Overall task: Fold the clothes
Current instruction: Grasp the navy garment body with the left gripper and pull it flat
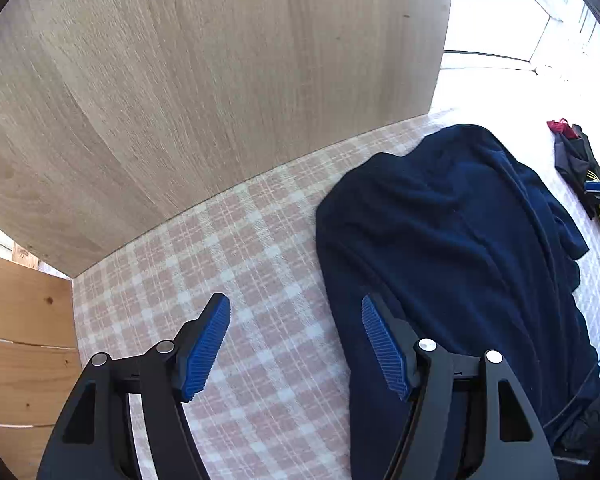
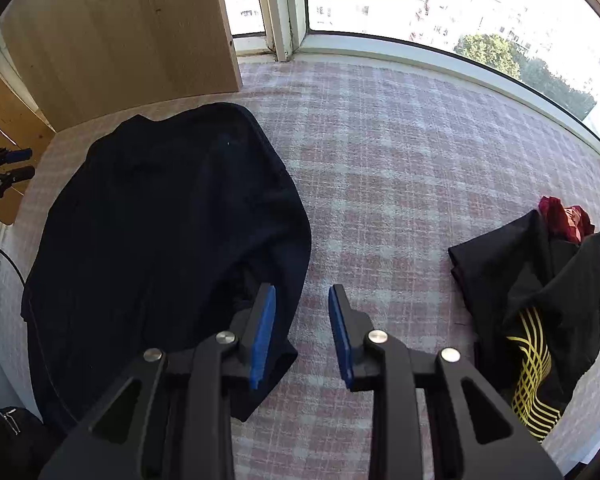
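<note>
A dark navy garment (image 1: 452, 240) lies folded over on the pink checked cloth (image 1: 240, 248). My left gripper (image 1: 296, 322) hangs above the garment's left edge, jaws wide apart with nothing between the blue pads. In the right wrist view the same navy garment (image 2: 168, 240) fills the left half. My right gripper (image 2: 302, 314) hovers over its right edge, jaws apart and empty. A crumpled black garment with yellow lines (image 2: 540, 308) lies to the right with a red cloth (image 2: 564, 216) on its far end. The left gripper (image 2: 8, 168) shows at the left edge.
A pale wooden panel (image 1: 204, 80) stands upright along the far side of the checked surface. A window sill (image 2: 440, 56) and window bound the back. Wooden slats (image 1: 24, 340) sit at the left. A dark bag (image 2: 8, 440) and a cable lie near the front.
</note>
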The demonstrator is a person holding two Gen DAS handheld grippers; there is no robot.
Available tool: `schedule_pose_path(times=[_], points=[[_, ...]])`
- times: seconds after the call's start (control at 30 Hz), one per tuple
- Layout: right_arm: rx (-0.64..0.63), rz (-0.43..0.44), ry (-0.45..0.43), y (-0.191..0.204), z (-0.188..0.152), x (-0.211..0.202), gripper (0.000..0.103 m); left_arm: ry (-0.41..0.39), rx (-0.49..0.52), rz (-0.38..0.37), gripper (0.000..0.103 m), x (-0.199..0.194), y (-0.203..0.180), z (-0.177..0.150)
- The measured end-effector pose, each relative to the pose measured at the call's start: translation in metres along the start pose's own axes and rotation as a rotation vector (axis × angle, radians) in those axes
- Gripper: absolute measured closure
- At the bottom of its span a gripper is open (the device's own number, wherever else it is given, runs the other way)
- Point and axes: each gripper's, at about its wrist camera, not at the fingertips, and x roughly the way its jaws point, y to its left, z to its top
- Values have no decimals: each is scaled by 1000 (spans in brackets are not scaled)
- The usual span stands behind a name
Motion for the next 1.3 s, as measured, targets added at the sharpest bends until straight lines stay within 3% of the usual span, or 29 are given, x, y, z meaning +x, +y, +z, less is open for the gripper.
schedule_pose_path(times=[0.13, 0.3, 0.43, 0.8, 0.87, 0.93, 0.97, 1.13, 1.27, 1.3], points=[[9, -3, 13, 2, -21, 12, 75, -30, 188, 70, 36, -13, -75, -62], [35, 30, 47, 7, -47, 20, 75, -2, 231, -32, 36, -1, -139, -119], [86, 76, 60, 2, -58, 19, 75, 9, 245, -38, 36, 22, -166, -124], [145, 90, 18, -16, -69, -4, 75, 45, 272, -72, 36, 53, -183, -106], [153, 89, 17, -19, -71, -3, 75, 56, 289, -60, 41, 56, -187, -108], [160, 87, 19, -20, -71, -2, 75, 80, 274, -99, 59, 62, -185, -110], [163, 86, 20, -21, -72, -2, 75, 85, 255, -127, 63, 63, -183, -110], [162, 96, 29, -17, -74, 3, 75, 100, 196, -202, 76, 61, -173, -111], [154, 102, 37, -12, -73, 9, 75, 95, 157, -233, 79, 55, -161, -114], [156, 106, 39, -11, -73, 12, 75, 96, 132, -248, 86, 54, -155, -114]])
